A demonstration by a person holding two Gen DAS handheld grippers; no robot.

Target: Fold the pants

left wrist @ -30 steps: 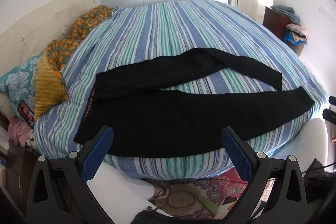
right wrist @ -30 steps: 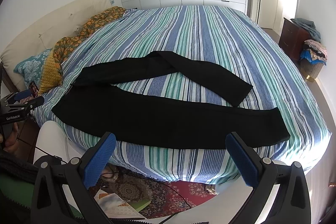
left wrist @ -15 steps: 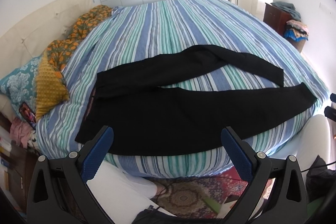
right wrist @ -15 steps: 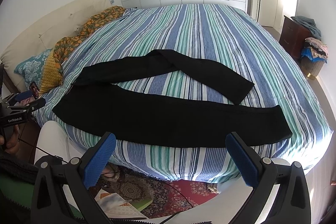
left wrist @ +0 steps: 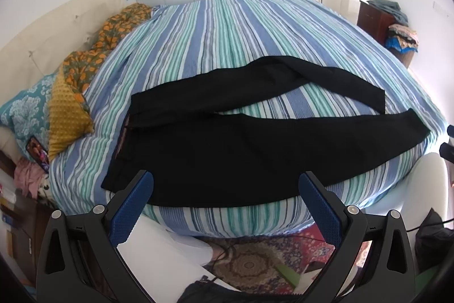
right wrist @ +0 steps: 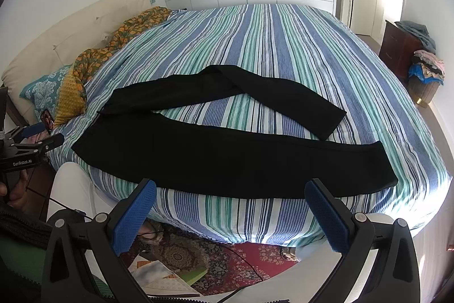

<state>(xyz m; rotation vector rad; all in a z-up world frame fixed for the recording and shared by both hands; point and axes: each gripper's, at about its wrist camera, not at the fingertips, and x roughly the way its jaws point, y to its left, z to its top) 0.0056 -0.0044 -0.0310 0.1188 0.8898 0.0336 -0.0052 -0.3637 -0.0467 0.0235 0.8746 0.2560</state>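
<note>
One pair of black pants (left wrist: 255,149) lies spread flat on the striped bed (left wrist: 227,33), waistband toward the pillows (left wrist: 42,110) and near leg along the bed's edge; it lies ahead of and clear of the left tool (left wrist: 225,190) and the right tool (right wrist: 230,199), each with its two blue pads spread wide and holding nothing. The far leg (right wrist: 283,95) is bent and angles back toward the near one, with a strip of bedspread showing between them. A basket (right wrist: 425,87) beside the dark cabinet (right wrist: 397,50) holds heaped clothes.
</note>
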